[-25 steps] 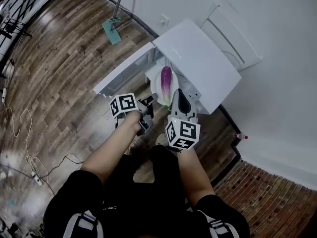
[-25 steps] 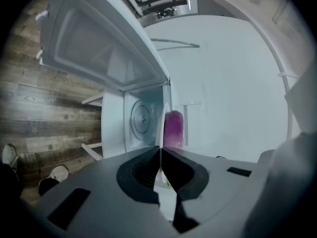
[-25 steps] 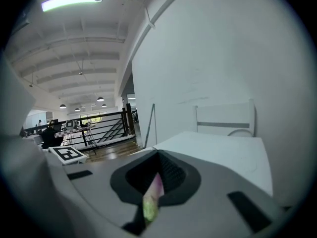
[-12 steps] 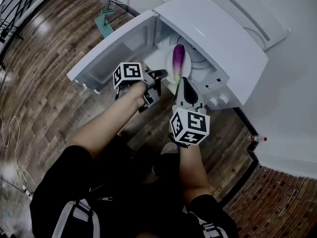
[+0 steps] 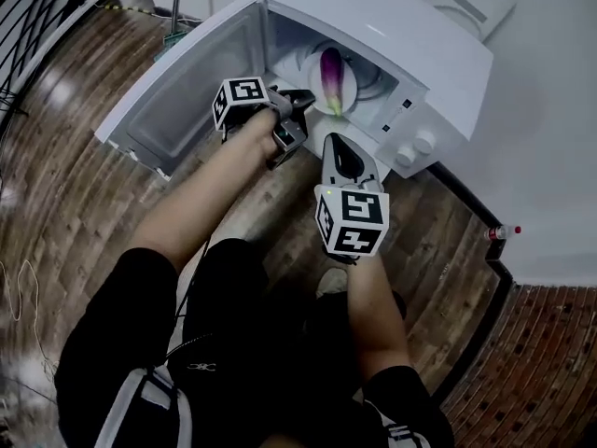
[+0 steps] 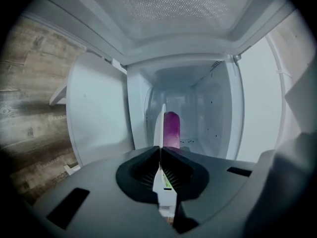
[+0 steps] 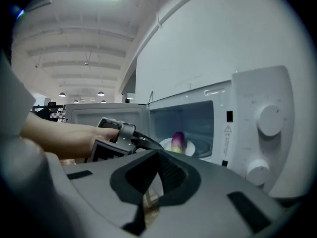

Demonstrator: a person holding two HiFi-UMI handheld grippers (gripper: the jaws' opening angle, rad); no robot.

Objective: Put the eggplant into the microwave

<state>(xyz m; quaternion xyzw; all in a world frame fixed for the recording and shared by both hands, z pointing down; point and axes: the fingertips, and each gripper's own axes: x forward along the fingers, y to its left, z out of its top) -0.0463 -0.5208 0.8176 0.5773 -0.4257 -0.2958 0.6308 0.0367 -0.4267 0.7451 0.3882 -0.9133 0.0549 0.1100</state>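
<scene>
A purple eggplant [image 5: 331, 70] lies on a white plate [image 5: 312, 65] inside the open white microwave [image 5: 420, 40]. My left gripper [image 5: 302, 102] reaches into the opening and is shut on the plate's near rim. In the left gripper view the plate [image 6: 161, 128] shows edge-on between the black pads of that gripper [image 6: 160, 151], with the eggplant [image 6: 172, 128] right behind. My right gripper [image 5: 338, 144] hangs outside, in front of the opening, shut on nothing. The right gripper view shows this gripper [image 7: 157, 155], the eggplant [image 7: 178, 141] and the left gripper [image 7: 130, 134].
The microwave door [image 5: 182, 87] swings open to the left over the wooden floor [image 5: 56, 175]. Two knobs [image 7: 270, 119] sit on the control panel at the right. A white wall [image 5: 550, 157] runs behind, and a small bottle [image 5: 496, 233] stands at its foot.
My left gripper has carried the plate with the eggplant forward into the microwave cavity. The right gripper has stayed back, so the gap between it and the eggplant has grown.
</scene>
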